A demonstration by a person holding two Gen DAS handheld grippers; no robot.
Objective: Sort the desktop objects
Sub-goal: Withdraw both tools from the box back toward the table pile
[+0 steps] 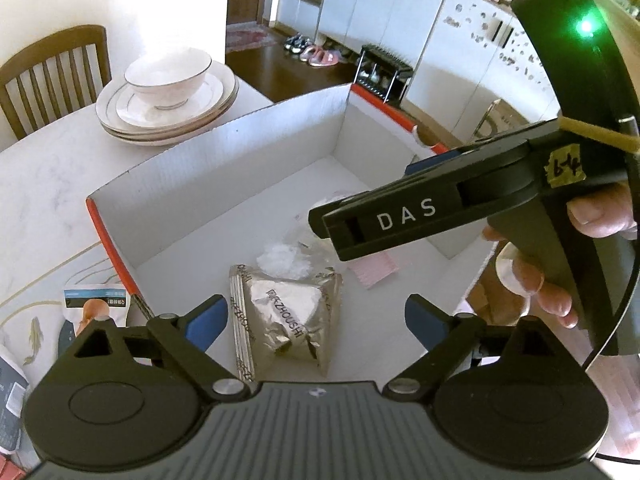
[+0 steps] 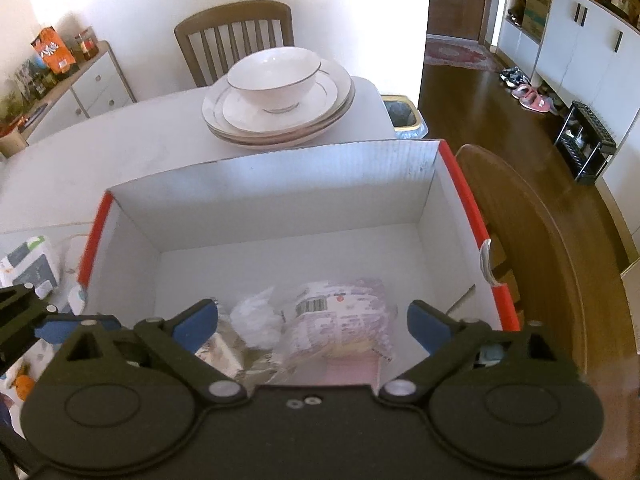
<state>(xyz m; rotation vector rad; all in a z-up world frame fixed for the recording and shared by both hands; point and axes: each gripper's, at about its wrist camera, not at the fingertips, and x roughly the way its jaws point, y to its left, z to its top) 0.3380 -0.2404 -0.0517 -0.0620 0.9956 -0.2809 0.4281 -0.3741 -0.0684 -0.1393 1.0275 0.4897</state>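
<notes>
Both grippers empty over the sorting box; loose packets wait on the counter to the left.

Left gripper [image 1: 316, 316] jaws wide, nothing between them, hanging above the silver foil packet [image 1: 288, 320] that lies on the floor of the white box [image 1: 280, 136], long axis running roughly away from the camera. Right gripper [image 2: 312, 320] also wide and empty, over the pink barcoded packet [image 2: 340, 320] and a clear plastic bag [image 2: 256, 320], both in the box. Unsorted: an orange-printed packet [image 1: 96, 304] on the counter [image 1: 44, 184], just outside the box's left red edge. It lies left of both grippers, the left one judged nearer. Stacked plates and bowl [image 2: 276, 96] sit beyond the box.
</notes>
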